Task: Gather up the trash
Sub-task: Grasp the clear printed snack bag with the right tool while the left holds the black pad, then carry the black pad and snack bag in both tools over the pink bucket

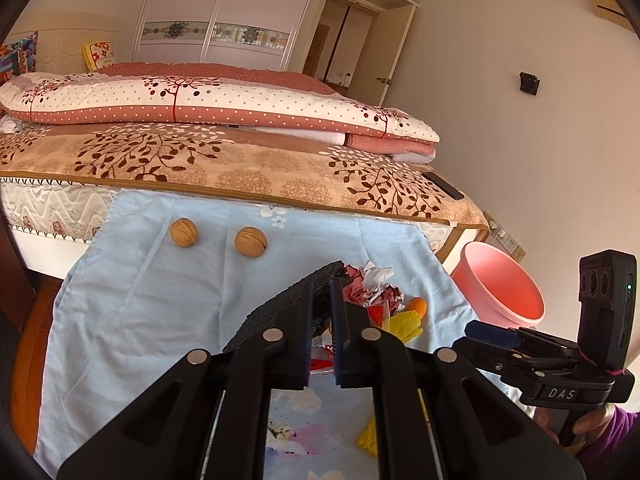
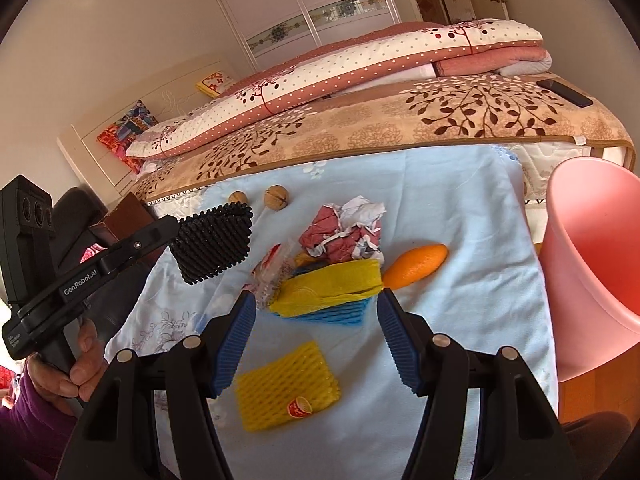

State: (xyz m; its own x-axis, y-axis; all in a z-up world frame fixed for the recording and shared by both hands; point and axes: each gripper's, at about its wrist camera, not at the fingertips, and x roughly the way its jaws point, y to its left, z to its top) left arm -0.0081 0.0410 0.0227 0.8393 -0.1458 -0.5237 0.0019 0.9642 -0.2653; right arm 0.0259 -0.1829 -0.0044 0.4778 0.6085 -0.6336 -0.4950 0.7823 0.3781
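Observation:
My left gripper is shut on a black foam net, which hangs above the light blue cloth; the net also shows in the right wrist view. My right gripper is open, its blue pads on either side of a yellow foam net lying on a blue one. Behind them lie crumpled red and white paper, a clear wrapper and an orange fruit. Another yellow foam net lies between my right fingers.
A pink bin stands at the right of the cloth, also in the left wrist view. Two walnuts lie at the cloth's far edge. The bed with folded quilts and a phone is behind.

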